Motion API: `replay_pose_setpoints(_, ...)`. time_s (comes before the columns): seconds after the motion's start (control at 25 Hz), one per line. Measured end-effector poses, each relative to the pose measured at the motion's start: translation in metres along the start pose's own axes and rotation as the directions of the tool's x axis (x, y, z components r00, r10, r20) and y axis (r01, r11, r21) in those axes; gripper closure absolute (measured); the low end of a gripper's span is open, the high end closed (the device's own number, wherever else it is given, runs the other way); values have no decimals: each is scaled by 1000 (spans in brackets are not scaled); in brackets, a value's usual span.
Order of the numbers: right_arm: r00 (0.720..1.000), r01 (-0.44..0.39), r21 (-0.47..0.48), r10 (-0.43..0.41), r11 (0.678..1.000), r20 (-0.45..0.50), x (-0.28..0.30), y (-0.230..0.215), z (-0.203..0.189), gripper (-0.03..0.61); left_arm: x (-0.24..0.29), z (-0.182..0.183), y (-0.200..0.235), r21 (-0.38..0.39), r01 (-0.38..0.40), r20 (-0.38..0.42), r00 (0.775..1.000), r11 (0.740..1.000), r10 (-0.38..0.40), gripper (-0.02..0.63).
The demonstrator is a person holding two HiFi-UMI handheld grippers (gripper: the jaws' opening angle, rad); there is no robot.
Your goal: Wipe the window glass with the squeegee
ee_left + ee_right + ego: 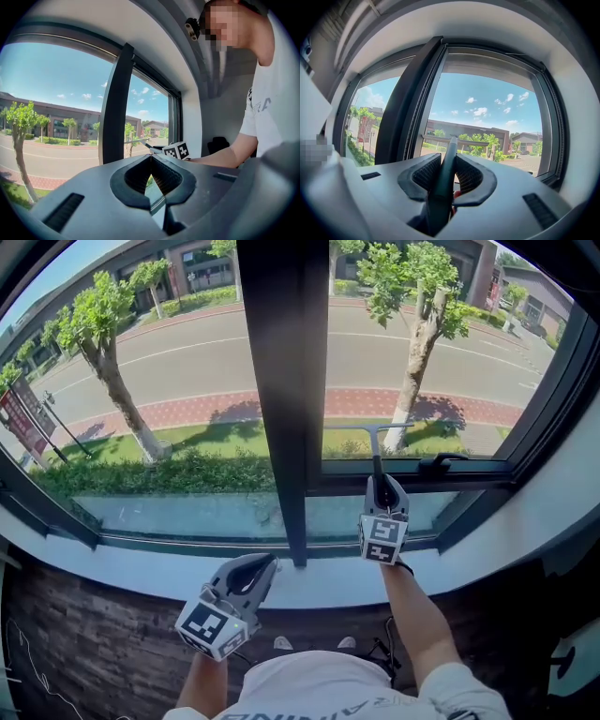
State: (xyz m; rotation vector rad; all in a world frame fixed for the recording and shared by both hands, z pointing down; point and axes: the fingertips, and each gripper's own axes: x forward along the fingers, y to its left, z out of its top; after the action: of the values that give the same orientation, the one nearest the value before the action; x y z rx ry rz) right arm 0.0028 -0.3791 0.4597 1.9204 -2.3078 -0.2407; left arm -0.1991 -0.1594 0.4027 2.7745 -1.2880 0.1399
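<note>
Beyond the glass lie a sunlit road, trees and a red brick pavement. A dark mullion [281, 381] splits the window, and a white sill [122, 568] runs beneath it. My right claw [382, 486] is clamped on the handle of the squeegee [377, 457]. Its blade lies level low on the right pane [441, 352], just above the bottom frame and near the window latch [441, 463]. I cannot tell whether the rubber touches the glass. My left claw [253, 570] hangs by the sill, jaws together, holding nothing. To wipe well, I judge the blade needs even pressure, a level edge and overlapping passes that clear the latch and mullion.
</note>
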Motion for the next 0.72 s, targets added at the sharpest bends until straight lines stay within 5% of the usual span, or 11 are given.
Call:
replay_pose_setpoints(0.32, 995, 13, 42, -8, 999, -96, -4, -1, -59, 479, 12, -17, -6, -17, 16, -57, 998, 1000, -17, 595)
replay_pose_setpoints(0.72, 996, 3, 8, -3, 1000, -87, 1, 16, -67, 479, 4, -26, 2, -40, 15, -79, 997, 999, -18, 596)
